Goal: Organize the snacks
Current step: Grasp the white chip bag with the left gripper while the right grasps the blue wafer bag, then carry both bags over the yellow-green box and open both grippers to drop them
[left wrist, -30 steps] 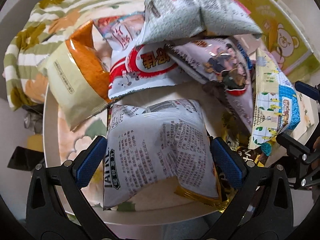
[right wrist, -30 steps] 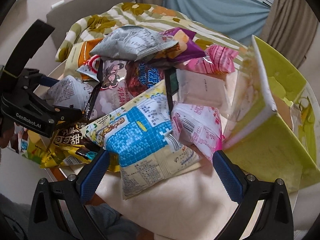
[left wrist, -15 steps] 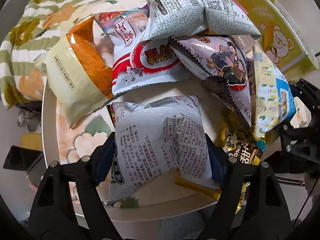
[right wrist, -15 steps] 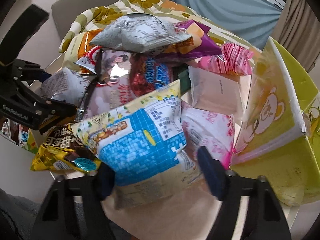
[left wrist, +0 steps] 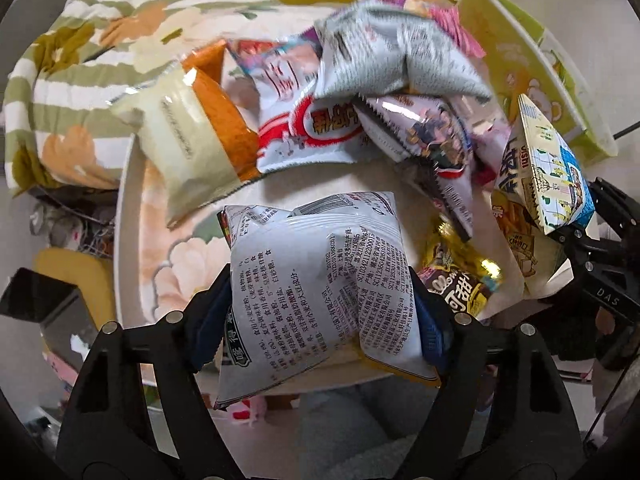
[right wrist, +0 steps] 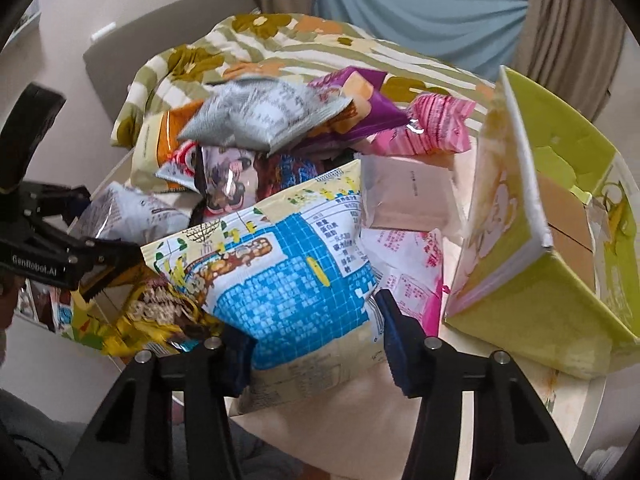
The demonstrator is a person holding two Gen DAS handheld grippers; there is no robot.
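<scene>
Snack pile (right wrist: 280,152) on table (right wrist: 360,432), box (right wrist: 560,248) right.

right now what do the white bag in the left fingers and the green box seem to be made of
White printed snack bag: thin glossy plastic film, by its sheen, creases and crimped seam; the blue-padded left fingers dent it.
Lime-green bear-print box: probably paper-covered cardboard; matte, with torn green lining baring brown board inside.
</scene>
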